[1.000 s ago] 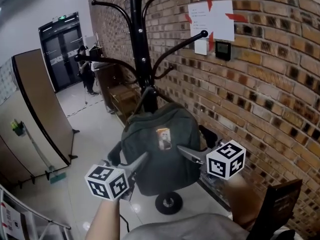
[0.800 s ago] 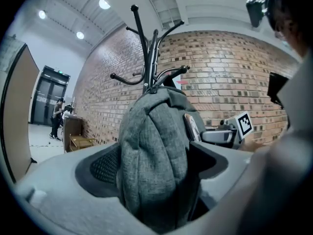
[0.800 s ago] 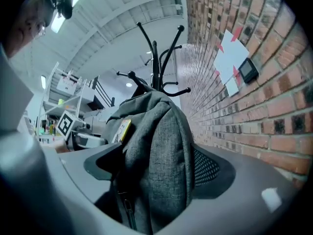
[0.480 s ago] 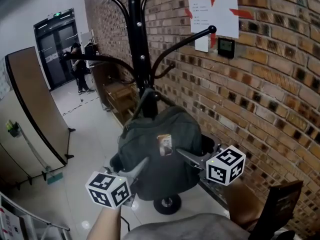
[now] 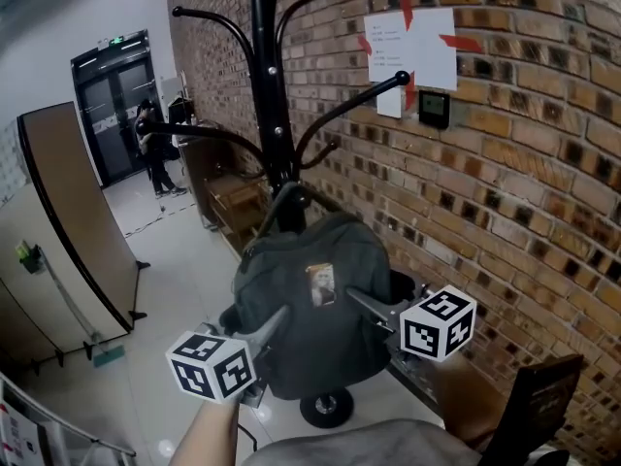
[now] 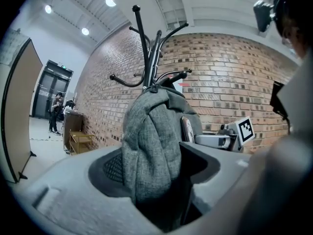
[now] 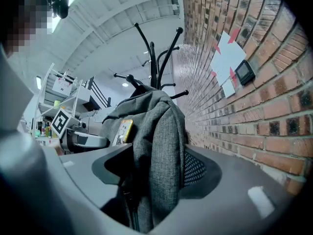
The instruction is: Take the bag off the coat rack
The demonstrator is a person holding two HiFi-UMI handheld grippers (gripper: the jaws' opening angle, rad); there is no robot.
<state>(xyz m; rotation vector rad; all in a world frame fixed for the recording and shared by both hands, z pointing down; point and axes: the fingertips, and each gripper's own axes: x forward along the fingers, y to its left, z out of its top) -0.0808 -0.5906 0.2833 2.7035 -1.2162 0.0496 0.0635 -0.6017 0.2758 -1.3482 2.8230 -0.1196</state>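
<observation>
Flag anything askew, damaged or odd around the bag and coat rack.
Nothing stands out. The bag hangs from the coat rack; the left hand-held gripper and right hand-held gripper are closing with its fabric between their jaws.

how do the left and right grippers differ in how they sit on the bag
The left gripper is at the bag's left edge, the right gripper at its right edge, nearer the brick wall. In the head view the left gripper sits lower than the right gripper. Shared: both sets of jaws are closing with grey bag fabric between them.
</observation>
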